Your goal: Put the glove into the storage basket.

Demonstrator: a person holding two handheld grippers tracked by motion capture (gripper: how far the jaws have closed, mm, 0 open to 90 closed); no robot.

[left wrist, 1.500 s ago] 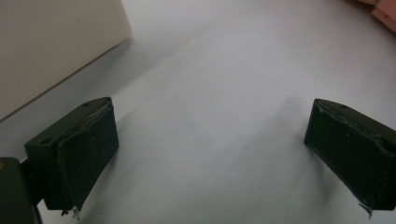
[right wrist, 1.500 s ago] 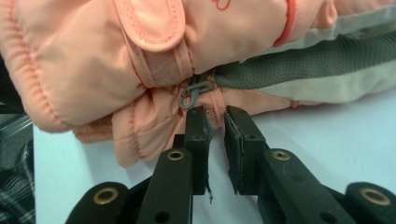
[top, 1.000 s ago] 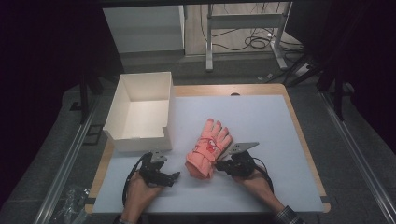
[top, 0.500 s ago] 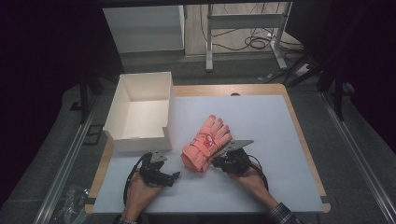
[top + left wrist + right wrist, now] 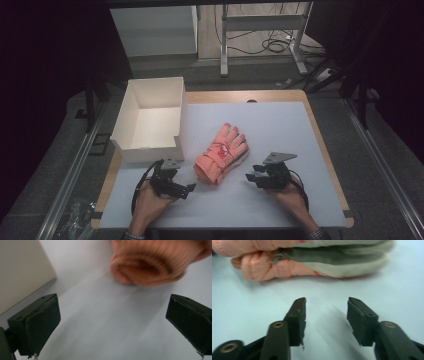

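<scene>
Pink gloves (image 5: 222, 154) lie stacked as a pair on the white table (image 5: 280, 125), just right of the open white box (image 5: 150, 120) and near its front right corner, cuffs toward the person, fingers pointing away. Both grippers are off the gloves. The left gripper (image 5: 186, 189) sits just left of the cuff end, jaws spread wide with nothing between them, and the ribbed cuff opening (image 5: 147, 267) lies ahead of them. The right gripper (image 5: 252, 177) sits just right of the gloves; its jaws have just been opening, now apart, only bare table between them.

Step, as I read it: release done, gap between grasps, likely before the pair goes into the box. Next move calls for a fresh grip on the cuff or side edge, catching both gloves so the stack doesn't split.

Look: salmon knit, ribbed cuffs, cream and grey palm side (image 5: 342, 257) seen at the right edge, small red tag or tie at the middle. Soft, floppy, will sag when lifted.
</scene>
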